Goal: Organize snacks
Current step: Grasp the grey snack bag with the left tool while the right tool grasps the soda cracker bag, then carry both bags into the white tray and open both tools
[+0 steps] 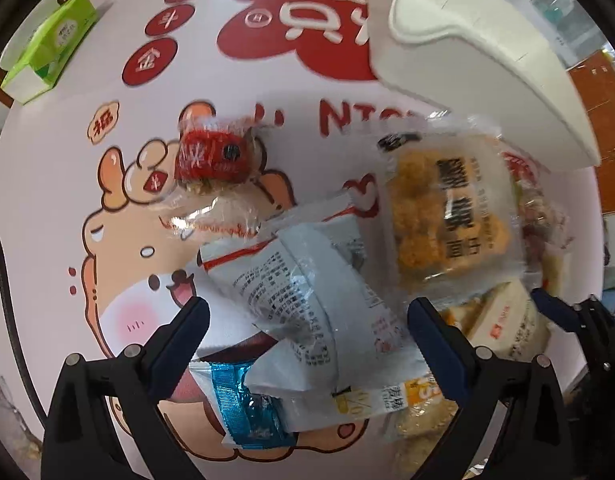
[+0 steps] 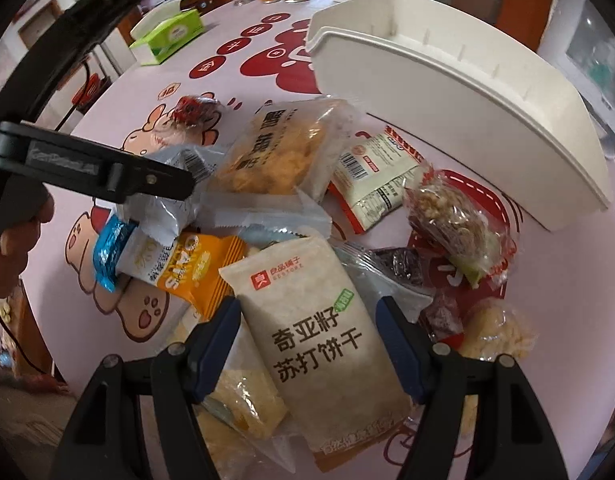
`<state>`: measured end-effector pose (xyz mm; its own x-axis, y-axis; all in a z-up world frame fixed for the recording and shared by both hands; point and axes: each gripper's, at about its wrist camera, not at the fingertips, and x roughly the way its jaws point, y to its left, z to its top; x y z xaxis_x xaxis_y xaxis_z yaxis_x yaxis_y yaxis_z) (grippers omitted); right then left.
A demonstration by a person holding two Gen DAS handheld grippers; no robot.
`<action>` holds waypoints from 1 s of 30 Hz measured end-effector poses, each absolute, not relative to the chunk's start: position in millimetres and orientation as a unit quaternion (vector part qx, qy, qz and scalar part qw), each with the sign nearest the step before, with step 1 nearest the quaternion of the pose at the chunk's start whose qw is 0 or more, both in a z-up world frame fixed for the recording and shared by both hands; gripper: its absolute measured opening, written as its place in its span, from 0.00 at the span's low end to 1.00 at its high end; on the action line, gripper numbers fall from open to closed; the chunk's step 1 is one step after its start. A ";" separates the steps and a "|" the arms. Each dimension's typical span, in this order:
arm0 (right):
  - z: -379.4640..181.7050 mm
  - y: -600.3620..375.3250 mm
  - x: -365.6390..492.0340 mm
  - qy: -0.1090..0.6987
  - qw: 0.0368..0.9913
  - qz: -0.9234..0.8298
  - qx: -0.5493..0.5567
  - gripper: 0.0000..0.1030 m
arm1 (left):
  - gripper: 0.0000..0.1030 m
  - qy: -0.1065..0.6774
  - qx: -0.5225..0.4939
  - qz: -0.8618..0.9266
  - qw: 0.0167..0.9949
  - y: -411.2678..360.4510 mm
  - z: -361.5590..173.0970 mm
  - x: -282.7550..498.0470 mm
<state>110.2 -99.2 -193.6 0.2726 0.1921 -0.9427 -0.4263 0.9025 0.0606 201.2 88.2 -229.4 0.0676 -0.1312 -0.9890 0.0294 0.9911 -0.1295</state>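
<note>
Two grippers open; beige cracker packet (image 2: 319,344) lengthwise between right gripper (image 2: 309,344) fingers.

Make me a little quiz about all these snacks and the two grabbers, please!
1. True or false: the white bin already has snacks inside.
2. Which packet lies between the right grabber's open fingers? A) the blue wrapper B) the beige cracker packet C) the green tissue box
3. Fill in: the left grabber is open around a ____ packet printed with small text.

Key: 1. False; all the bin interior that shows is bare, and the snacks lie on the table. 2. B. 3. White.
</note>
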 end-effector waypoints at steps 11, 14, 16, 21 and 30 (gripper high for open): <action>-200.8 -89.5 107.8 0.558 0.789 0.209 -0.150 0.63 | 0.57 0.681 -0.058 -0.057 0.728 78.6 -250.8 205.6; -199.1 -91.2 108.4 0.556 0.793 0.208 -0.140 0.61 | 0.50 0.671 -0.057 -0.062 0.736 73.5 -246.0 199.5; -197.1 -93.8 106.4 0.556 0.795 0.205 -0.131 0.61 | 0.49 0.666 -0.062 -0.066 0.741 67.5 -244.3 184.4; -180.1 -106.7 99.0 0.550 0.806 0.195 -0.096 0.61 | 0.48 0.634 -0.047 -0.079 0.768 51.8 -201.2 165.4; -101.6 -160.1 125.5 0.505 0.848 0.162 0.008 0.56 | 0.48 0.518 0.012 -0.133 0.845 16.7 -83.1 186.5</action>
<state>125.5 -160.1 -101.6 0.4369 0.2834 -0.8537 -0.2670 0.9471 0.1778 186.5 16.7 -83.1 0.4278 -0.2124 -0.8786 0.2382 0.9641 -0.1171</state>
